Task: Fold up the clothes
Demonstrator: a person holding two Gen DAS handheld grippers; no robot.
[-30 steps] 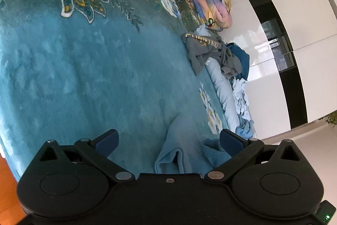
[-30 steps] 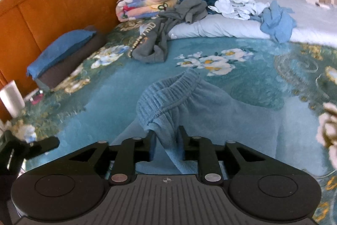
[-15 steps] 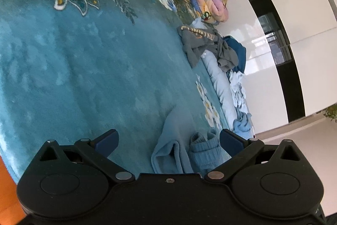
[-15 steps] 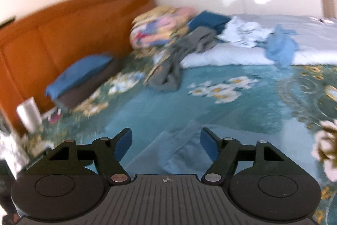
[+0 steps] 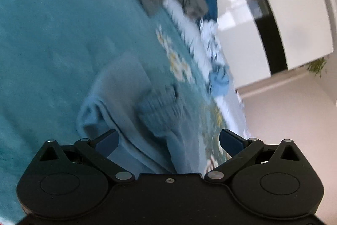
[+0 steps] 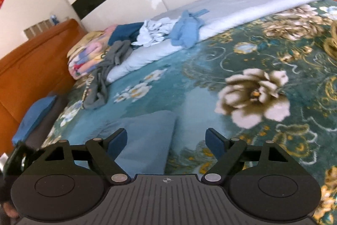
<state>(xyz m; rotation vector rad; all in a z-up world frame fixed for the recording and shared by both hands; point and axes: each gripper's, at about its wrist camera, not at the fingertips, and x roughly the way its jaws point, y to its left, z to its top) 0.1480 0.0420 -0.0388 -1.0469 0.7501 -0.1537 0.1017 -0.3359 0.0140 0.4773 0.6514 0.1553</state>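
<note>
Your right gripper has its jaws opening, pads clear of the soft light-blue fleece garment lying flat just below and ahead. Your left gripper gapes wide over that same garment's ribbed cuff. Beyond both, a teal floral bedspread stretches toward a heap of unfolded clothes.

Floral teal bedspread carries blue trousers, clothes pile.

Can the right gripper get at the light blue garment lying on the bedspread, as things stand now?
Probably yes. The right gripper is opening, with nothing clamped between its pads, and the light blue garment lies flat on the bedspread directly ahead of it. Nothing stands between them.
</note>
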